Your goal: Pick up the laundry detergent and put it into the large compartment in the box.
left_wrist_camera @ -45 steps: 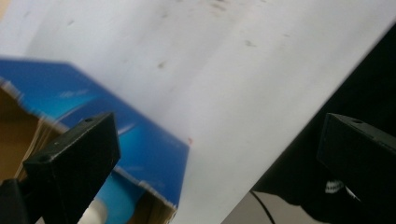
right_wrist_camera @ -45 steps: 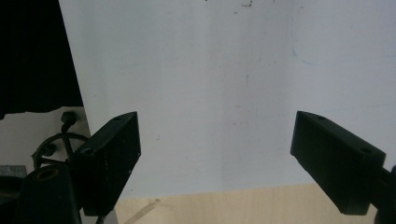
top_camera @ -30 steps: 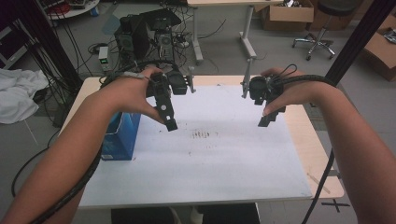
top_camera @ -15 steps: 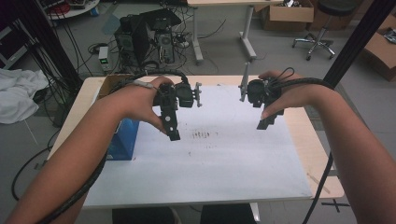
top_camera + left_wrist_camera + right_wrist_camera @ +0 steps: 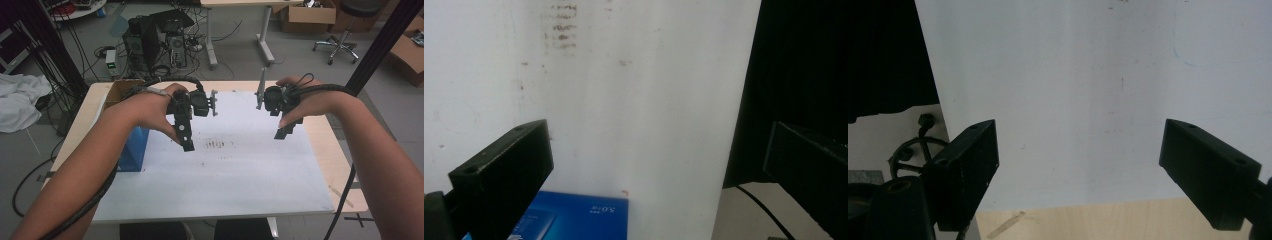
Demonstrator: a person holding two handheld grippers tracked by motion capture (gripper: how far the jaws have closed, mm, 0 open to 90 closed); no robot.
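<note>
Two hand-held grippers hang over a white sheet (image 5: 235, 170) that covers most of the wooden table. My left gripper (image 5: 186, 136) is held above the sheet's left half, jaws pointing down and toward the person. In its own view the left gripper (image 5: 659, 165) is open with nothing between the jaws, and a blue box (image 5: 579, 220) lies below. My right gripper (image 5: 286, 129) hovers over the sheet's right part. Its own view has the right gripper (image 5: 1080, 160) open and empty above the white sheet (image 5: 1073, 75).
A blue box (image 5: 132, 150) stands at the table's left edge, beside an open cardboard box (image 5: 117, 92). Dark smudges (image 5: 217, 145) mark the sheet's middle. Computers and cables (image 5: 155, 40) sit on the floor behind the table. A black post (image 5: 380, 40) rises at the right.
Both grippers have drifted slightly: the left one moved a little right and toward the person, the right one turned a bit. Neither took hold of anything.
</note>
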